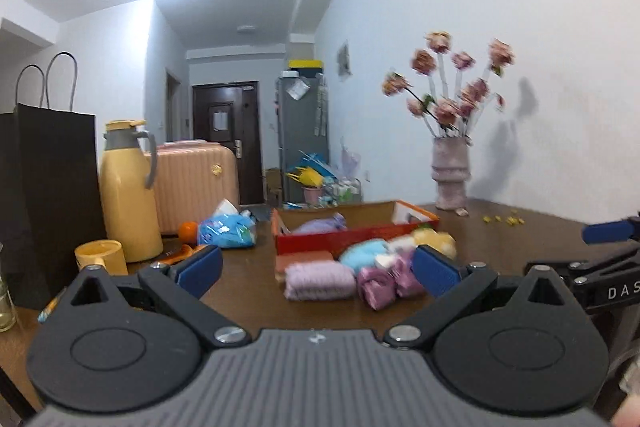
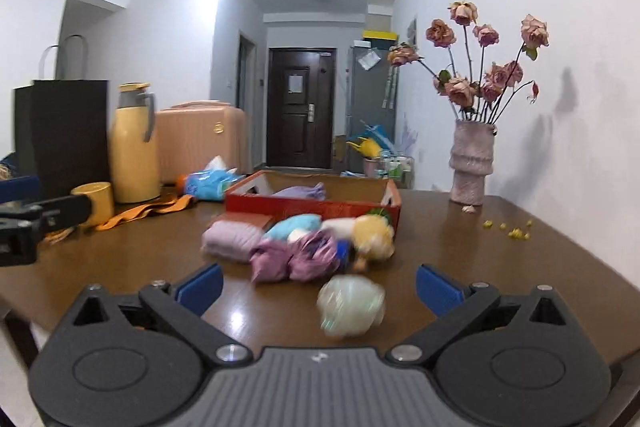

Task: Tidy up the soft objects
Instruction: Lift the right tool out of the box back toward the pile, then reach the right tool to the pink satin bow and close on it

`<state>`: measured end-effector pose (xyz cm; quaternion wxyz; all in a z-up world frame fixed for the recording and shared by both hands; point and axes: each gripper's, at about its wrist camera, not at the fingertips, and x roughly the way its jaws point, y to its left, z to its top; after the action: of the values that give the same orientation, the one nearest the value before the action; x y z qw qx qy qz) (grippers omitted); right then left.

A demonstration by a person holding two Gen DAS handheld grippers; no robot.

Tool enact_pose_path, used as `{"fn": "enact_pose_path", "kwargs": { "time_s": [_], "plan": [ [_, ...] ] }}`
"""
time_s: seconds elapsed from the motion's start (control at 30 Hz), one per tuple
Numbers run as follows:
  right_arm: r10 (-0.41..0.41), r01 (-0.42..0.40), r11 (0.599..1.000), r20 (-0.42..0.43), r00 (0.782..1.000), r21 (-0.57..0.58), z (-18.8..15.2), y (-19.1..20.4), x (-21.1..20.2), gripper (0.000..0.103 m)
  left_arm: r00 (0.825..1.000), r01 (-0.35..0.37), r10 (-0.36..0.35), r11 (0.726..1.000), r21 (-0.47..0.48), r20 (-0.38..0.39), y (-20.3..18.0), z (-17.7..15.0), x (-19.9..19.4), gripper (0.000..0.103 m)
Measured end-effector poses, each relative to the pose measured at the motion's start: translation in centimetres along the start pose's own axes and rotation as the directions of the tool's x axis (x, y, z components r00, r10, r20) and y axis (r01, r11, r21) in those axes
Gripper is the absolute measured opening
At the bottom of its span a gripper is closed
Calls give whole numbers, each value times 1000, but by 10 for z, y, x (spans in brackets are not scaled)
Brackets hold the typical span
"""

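From the left wrist, the left gripper [image 1: 316, 269] points almost level across the brown table [image 1: 248, 287], its blue pads spread wide with nothing between them. Ahead of it lies a heap of soft objects [image 1: 368, 267]: a folded lilac towel [image 1: 318, 281], a light blue bundle [image 1: 362, 253], purple bundles and a yellow plush toy [image 1: 436, 241]. The heap sits just in front of an open red box [image 1: 320, 245], which holds a lilac pouch [image 1: 320, 225]. The other tool's blue fingertip pokes in at the right edge.

From the right wrist, the right gripper [image 2: 318, 287] is tipped slightly downward over the table, jaws also wide and empty. A pale green bundle [image 2: 352, 305] lies on the wood just beyond its fingers, apart from the heap, blurred. A vase of dried roses [image 2: 472, 163] stands by the wall at right; a yellow flask [image 2: 134, 155] and black paper bag [image 2: 64, 131] stand at left.
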<state>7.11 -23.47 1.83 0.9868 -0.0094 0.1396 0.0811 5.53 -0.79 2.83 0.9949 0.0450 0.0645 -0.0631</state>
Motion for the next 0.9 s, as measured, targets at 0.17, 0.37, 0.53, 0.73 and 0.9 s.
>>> {"fn": "enact_pose_path", "kwargs": {
  "time_s": [0.17,0.37,0.53,0.73,0.9],
  "plan": [
    [21,-21,1000,33,999,-9,-11,5,-16,103,999,31,-30,1000,8,-45,-11,-13,-7,103],
    [5,-6,1000,21,1000,29,-13,-1,-8,103,996,30,-32,999,-24,-78,-6,-14,7,103],
    [4,-2,998,-30,1000,56,-16,-9,14,102,992,28,-32,999,-33,-126,-4,-16,29,103],
    [26,-21,998,-77,997,66,-7,-18,53,92,983,21,-31,998,-53,-182,0,-16,78,103],
    [81,-61,990,-151,985,129,12,-42,110,85,964,78,-100,992,-96,-246,-1,-14,151,85]
  ]
}}
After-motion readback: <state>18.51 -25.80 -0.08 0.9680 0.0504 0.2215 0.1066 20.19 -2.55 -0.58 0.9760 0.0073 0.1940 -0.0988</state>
